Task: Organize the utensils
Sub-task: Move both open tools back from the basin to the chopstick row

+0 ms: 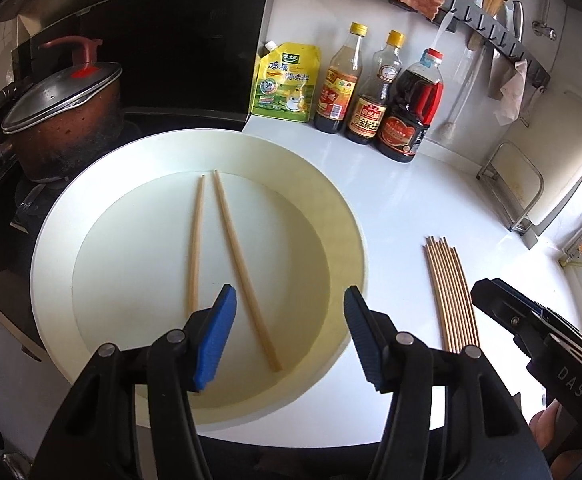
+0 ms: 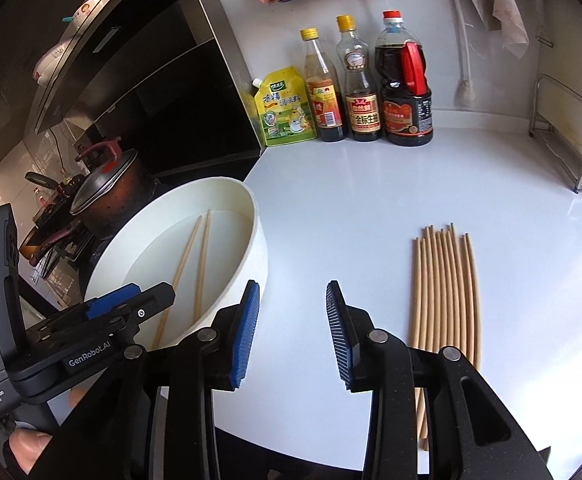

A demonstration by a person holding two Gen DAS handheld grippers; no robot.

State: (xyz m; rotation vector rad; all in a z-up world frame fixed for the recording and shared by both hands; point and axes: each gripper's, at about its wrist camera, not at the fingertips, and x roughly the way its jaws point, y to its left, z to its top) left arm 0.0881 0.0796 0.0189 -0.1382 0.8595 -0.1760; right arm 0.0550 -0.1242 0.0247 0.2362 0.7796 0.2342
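The right gripper [image 2: 293, 330], fingers spread and empty, is nearer the chopstick bundle [image 2: 447, 292], lying lengthwise toward 12 o'clock, at its 2 o'clock on the worktop [image 2: 371, 200].

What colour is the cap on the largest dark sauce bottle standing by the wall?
Red. The largest dark sauce bottle shows its cap best in the right wrist view.

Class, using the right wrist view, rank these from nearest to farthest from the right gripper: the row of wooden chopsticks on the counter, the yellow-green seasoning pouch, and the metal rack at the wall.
1. Row of wooden chopsticks: just right of the right gripper, on the white counter.
2. Metal rack: far right, by the wall.
3. Yellow-green seasoning pouch: back left; close to the rack's rank.
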